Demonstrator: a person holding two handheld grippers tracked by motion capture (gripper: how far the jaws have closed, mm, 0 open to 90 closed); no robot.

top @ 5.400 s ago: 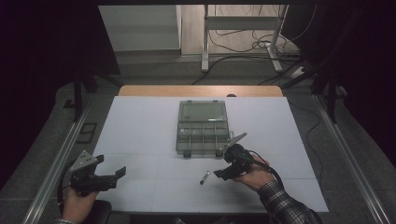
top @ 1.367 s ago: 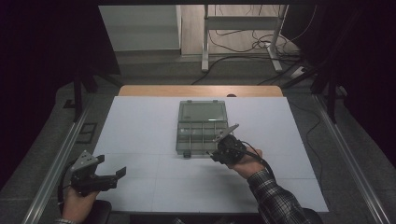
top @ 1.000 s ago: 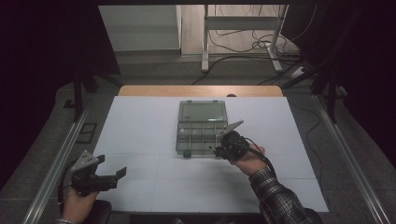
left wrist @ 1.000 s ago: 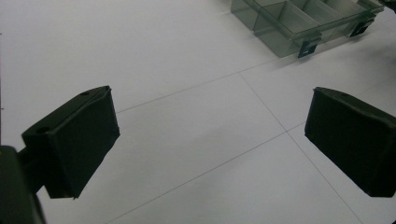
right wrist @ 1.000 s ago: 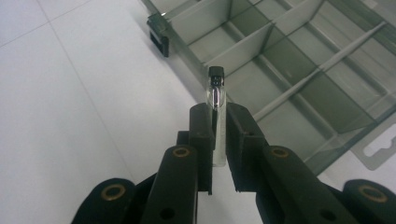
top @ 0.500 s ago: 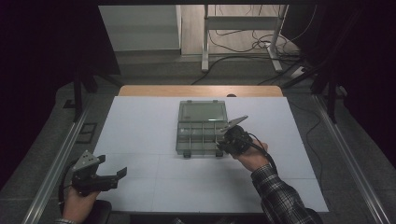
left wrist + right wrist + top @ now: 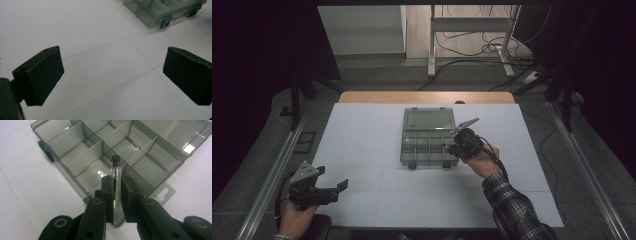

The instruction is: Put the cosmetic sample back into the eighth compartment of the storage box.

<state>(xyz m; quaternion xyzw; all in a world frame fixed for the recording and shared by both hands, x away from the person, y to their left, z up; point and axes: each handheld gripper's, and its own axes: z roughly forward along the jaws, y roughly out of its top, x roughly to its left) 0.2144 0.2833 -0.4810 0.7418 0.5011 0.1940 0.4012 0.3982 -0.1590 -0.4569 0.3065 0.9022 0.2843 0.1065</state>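
The right tongs [image 7: 451, 148] reach in from the table's near right side, the forearm in a plaid sleeve [image 7: 514, 210] angled toward the middle of the table. Their jaws are nearly closed on a small clear vial [image 7: 115, 178] with a black cap, gripped along its lower part with the cap end pointing away from the hand. The vial hangs above the near right corner of the box [image 7: 429, 136], a grey see-through case with dividers that lies open at the middle of the table [image 7: 362, 135], its lid folded back toward the far edge. The left tongs [image 7: 337, 187] sit at the near left corner, held low in the left hand [image 7: 298, 220] over the bare table, jaws spread wide with nothing between them.
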